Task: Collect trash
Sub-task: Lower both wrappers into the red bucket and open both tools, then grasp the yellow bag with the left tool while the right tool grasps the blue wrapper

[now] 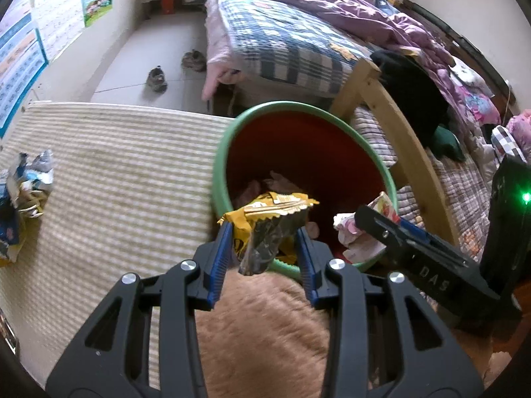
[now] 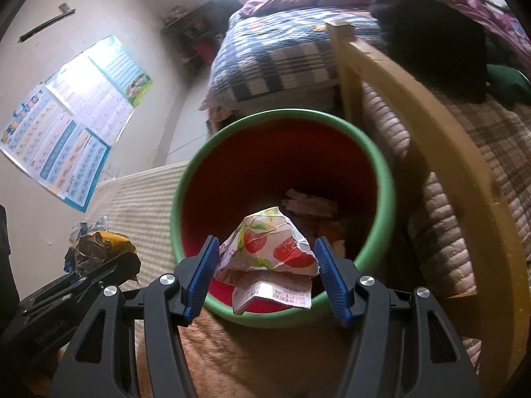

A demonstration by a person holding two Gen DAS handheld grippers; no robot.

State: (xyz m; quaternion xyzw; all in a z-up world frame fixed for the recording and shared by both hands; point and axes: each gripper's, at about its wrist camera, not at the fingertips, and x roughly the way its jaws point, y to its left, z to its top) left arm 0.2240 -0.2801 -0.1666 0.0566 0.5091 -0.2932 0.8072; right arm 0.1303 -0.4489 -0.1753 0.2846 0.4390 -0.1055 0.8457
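Green-rimmed red bin (image 2: 381,165) — yellow wrapper (image 1: 265,222), strawberry-print wrapper (image 2: 268,248), cream-striped mat (image 1: 116,165)

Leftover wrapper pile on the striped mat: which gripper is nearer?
Left. The left gripper, shut on a yellow wrapper, hangs at the bin's mat-side rim, toward the wrapper pile. The right gripper, holding a strawberry-print wrapper, sits on the bed side.

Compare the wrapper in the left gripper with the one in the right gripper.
The yellow wrapper has a silvery inside; the strawberry wrapper is white with red fruit. The yellow wrapper hangs at the bin rim; the strawberry wrapper hangs over its opening. Both are crumpled and pinched between jaws: left gripper, right gripper.
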